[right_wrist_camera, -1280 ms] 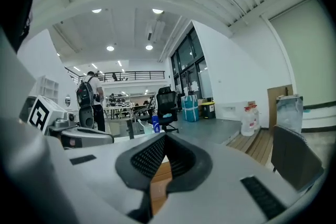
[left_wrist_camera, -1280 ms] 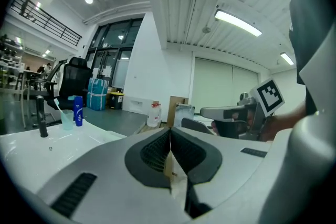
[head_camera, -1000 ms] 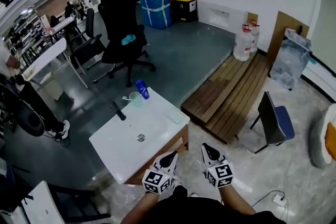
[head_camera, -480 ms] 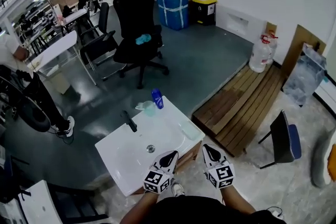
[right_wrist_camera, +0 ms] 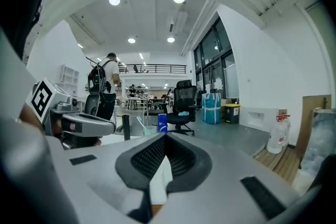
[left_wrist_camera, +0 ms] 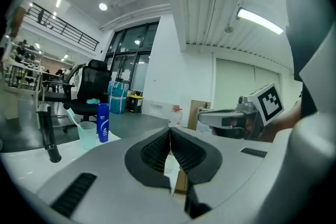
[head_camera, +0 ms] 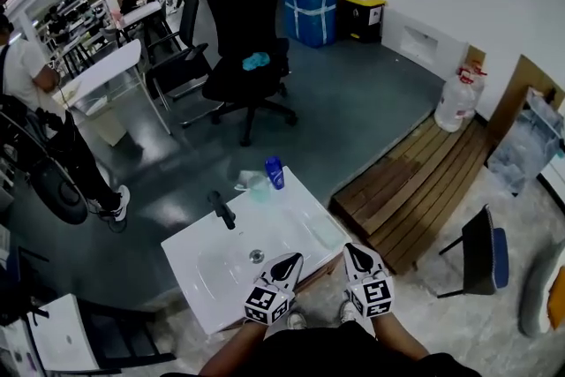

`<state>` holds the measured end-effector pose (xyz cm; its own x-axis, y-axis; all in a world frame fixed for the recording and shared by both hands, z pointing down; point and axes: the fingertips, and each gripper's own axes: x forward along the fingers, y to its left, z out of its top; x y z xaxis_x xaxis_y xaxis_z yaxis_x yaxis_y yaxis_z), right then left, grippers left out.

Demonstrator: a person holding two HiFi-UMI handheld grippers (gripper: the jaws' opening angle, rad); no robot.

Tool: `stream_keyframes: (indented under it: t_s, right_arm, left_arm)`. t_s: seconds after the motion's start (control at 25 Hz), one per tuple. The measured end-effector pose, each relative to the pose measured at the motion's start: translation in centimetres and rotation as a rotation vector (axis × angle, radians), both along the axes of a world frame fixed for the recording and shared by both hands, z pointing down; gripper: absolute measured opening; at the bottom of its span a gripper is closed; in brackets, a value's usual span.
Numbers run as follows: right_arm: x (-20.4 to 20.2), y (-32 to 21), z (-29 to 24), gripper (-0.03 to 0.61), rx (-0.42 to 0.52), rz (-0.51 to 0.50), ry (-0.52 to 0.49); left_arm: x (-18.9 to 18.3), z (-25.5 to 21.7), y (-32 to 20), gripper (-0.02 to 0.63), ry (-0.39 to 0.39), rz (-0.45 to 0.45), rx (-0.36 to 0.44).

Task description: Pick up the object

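A white sink basin (head_camera: 203,269) stands on a wooden stand just ahead of me. At its far edge are a black faucet (head_camera: 222,210), a pale green cup (head_camera: 257,186) holding a toothbrush, and a blue bottle (head_camera: 275,173). My left gripper (head_camera: 288,261) is over the basin's near right edge, its jaws shut with nothing between them. My right gripper (head_camera: 353,252) hovers just off the basin's right corner, also shut and empty. In the left gripper view, beyond the left gripper (left_wrist_camera: 169,134), the bottle (left_wrist_camera: 103,123), cup (left_wrist_camera: 86,132) and faucet (left_wrist_camera: 48,134) lie ahead to the left. The right gripper (right_wrist_camera: 165,147) points level toward the bottle (right_wrist_camera: 162,123).
Beyond the sink a black office chair (head_camera: 247,31) stands on the dark floor. A slatted wooden platform (head_camera: 415,190) with water jugs (head_camera: 457,101) lies to the right, and a small blue chair (head_camera: 484,250) nearer me. A person (head_camera: 35,101) stands at the far left.
The whole view has advanced toward the sink. Both grippers, earlier short of the basin's near corner, now reach its near right edge. Their jaws stay shut.
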<state>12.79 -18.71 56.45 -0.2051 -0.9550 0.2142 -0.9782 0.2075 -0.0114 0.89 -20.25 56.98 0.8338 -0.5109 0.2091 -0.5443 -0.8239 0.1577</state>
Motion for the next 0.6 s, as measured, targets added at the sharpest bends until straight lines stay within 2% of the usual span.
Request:
stream_keyframes:
  t_s: [0.32,0.6]
  right_arm:
    - [1.2,-4.3,1.1,0.018,-0.013,-0.123,0.022]
    - [2.0,-4.9,4.5,0.018,-0.109,-0.152,0.022]
  left_arm:
    - [2.4,0.0,-2.6,0.021,-0.031,-0.078,-0.001]
    - [1.8,1.9,-2.6,0.021,-0.055,-0.159,-0.06]
